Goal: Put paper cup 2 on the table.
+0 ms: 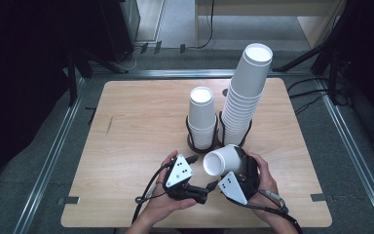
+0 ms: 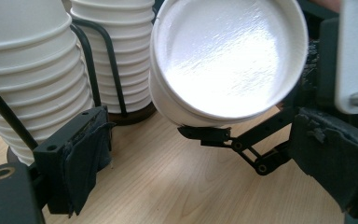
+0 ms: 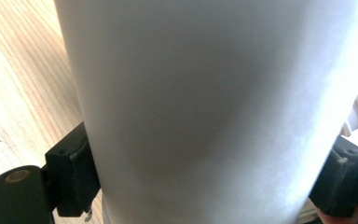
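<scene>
A: Going left to right: the left claw (image 1: 213,185) has its jaws apart, nothing between them, low over the wooden surface (image 1: 126,126).

B: And just beside it?

A: The right claw (image 1: 233,163) is clamped on a smooth white paper cup (image 1: 222,160), tilted, its closed bottom facing the left claw.

B: Progress?

A: Beyond the claws, a short stack (image 1: 202,119) and a tall stack (image 1: 246,95) of ribbed cups stand in wire holders. I judge this cup not yet stacked.

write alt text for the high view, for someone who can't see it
A person's right tongs grip a white paper cup lying sideways above a wooden table, while the left tongs sit open beside it. Behind stand a short cup stack and a tall leaning stack in wire holders.
</scene>
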A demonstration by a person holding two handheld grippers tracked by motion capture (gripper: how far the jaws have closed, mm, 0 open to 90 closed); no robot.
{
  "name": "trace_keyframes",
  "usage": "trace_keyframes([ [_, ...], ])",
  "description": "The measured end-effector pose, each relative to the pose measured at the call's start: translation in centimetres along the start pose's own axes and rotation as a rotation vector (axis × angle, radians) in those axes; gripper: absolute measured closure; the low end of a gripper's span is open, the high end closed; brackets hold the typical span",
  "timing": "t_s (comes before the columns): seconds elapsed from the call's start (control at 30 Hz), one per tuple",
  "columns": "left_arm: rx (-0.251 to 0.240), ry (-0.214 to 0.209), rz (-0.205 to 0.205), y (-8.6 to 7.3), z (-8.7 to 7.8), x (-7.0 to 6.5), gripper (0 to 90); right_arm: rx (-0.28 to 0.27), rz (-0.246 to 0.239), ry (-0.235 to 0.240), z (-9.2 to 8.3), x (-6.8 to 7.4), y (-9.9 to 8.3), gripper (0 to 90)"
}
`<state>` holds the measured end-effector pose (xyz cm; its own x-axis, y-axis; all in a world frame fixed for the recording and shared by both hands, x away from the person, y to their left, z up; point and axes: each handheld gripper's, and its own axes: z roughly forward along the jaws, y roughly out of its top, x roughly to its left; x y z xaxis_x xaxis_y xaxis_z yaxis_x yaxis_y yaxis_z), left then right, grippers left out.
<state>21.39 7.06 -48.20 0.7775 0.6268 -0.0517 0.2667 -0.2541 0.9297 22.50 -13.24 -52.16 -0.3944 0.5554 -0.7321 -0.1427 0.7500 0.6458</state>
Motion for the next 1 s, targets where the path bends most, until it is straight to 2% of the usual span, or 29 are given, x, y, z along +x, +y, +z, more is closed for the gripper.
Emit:
trace_keyframes([
  [0.17,-0.008,0.012,0.011,0.0,-0.1,-0.1,12.8,-0.031,0.015,0.030,-0.2,0.0,0.2,13.6],
  [0.33,-0.012,0.004,0.021,0.0,-0.1,-0.2,13.3,-0.052,0.045,0.054,-0.4,-0.1,0.5,13.6],
  [0.77,-0.061,-0.003,0.047,0.2,-0.5,-0.7,13.3,-0.081,0.106,0.132,-0.6,0.0,0.9,13.7],
  [1.0,-0.091,-0.016,0.077,0.3,-0.8,-1.0,13.2,-0.088,0.146,0.201,-0.7,0.1,1.1,13.7],
])
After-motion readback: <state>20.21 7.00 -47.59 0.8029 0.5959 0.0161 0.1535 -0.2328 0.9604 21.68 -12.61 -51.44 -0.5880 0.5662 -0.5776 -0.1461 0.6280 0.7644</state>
